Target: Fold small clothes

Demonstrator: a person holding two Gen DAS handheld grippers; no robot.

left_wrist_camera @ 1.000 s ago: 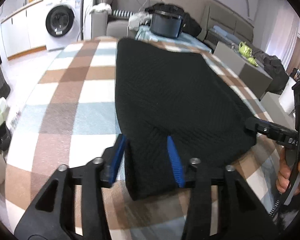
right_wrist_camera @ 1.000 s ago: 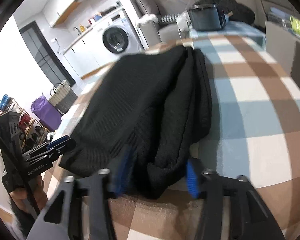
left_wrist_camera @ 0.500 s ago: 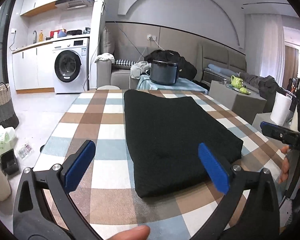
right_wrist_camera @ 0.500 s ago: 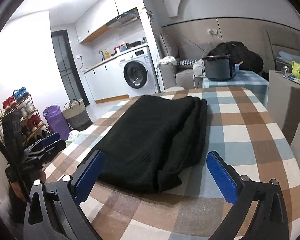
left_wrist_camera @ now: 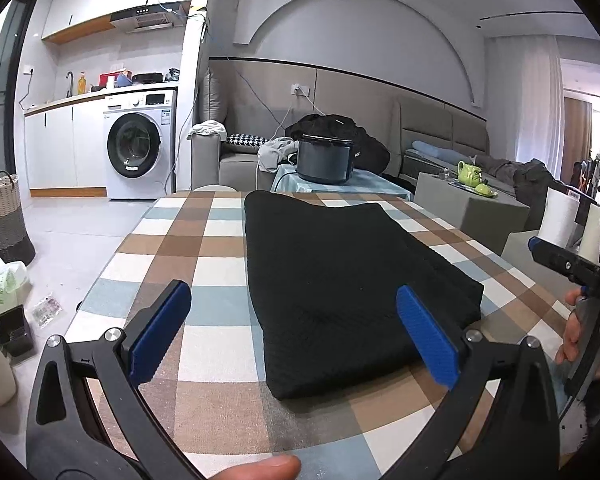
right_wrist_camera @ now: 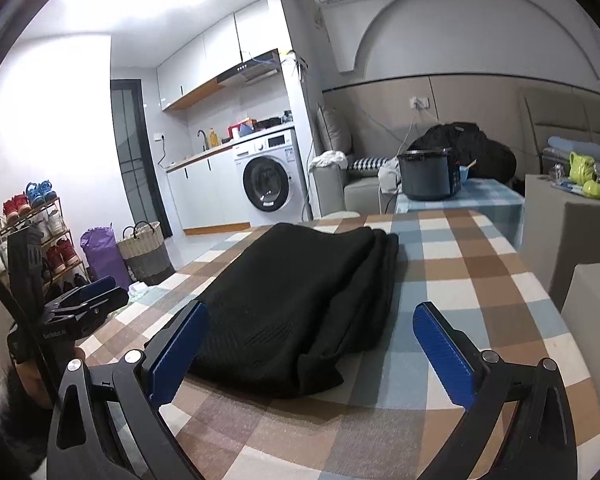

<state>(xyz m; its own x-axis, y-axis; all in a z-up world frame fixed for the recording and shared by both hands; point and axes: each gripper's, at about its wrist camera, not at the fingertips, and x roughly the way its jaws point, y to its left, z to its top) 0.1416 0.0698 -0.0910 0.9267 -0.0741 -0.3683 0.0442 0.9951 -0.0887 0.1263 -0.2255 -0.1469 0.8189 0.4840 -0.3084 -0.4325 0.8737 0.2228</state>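
With the black garment [left_wrist_camera: 340,280] lying folded on the checked table [left_wrist_camera: 204,248], both the left gripper [left_wrist_camera: 292,328] and right gripper [right_wrist_camera: 308,340] stand released just short of its near edge, jaws having just spread; fold apparently set down.

left gripper [right_wrist_camera: 85,308]: small white word on its side, too blurry to read
washer [left_wrist_camera: 140,144]: labels too small to read
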